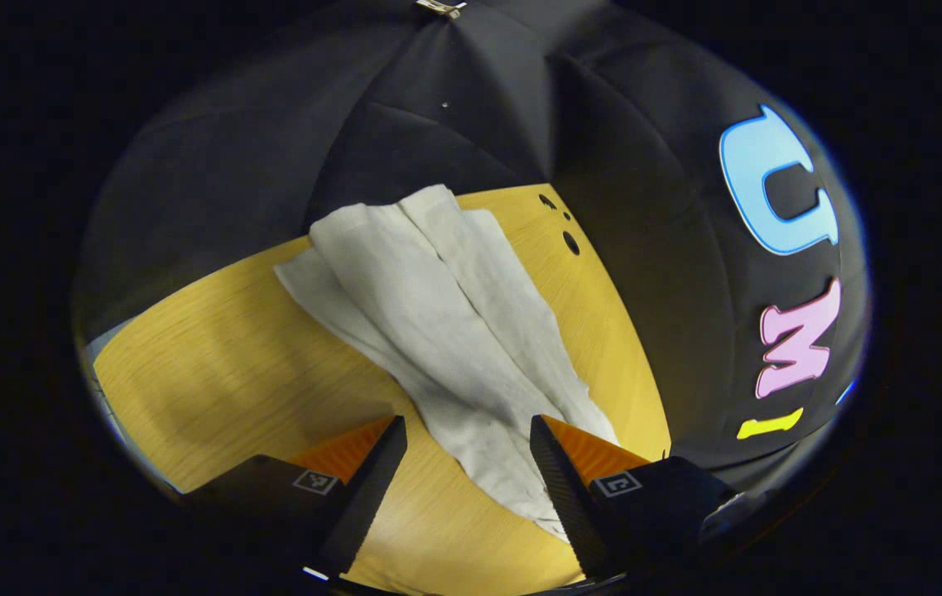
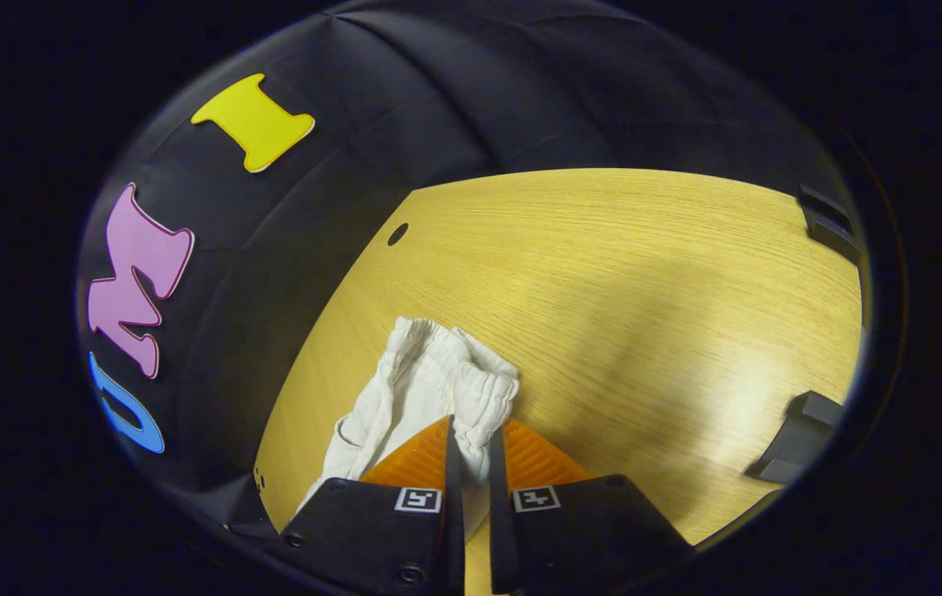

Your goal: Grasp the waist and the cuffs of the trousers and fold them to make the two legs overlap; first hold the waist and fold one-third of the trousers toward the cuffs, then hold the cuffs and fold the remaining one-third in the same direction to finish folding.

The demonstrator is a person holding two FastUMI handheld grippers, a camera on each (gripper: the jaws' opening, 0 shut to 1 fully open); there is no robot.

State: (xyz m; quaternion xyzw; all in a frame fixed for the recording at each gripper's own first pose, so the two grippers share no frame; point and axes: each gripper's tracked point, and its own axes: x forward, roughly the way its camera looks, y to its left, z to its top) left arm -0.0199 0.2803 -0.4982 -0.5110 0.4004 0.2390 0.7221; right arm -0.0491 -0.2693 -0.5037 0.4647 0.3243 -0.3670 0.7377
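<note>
White trousers lie stretched along a yellow wooden table, running from the upper middle of the left gripper view down to its lower right, the two legs already lying one over the other. At the bottom of that view the left gripper stands spread wide, its fingers straddling the cuff end of the cloth without pressing on it. In the right gripper view the right gripper is pinched tight on the gathered waistband, which bunches up just above its fingers at lower centre. The fabric looks light, thin and limp, likely to sag and crease wherever it is unsupported, so a hold on the thicker elastic waist seems the surest grip. The cuffs, by the same judgement, want pinching through both layers so neither leg slips free.
</note>
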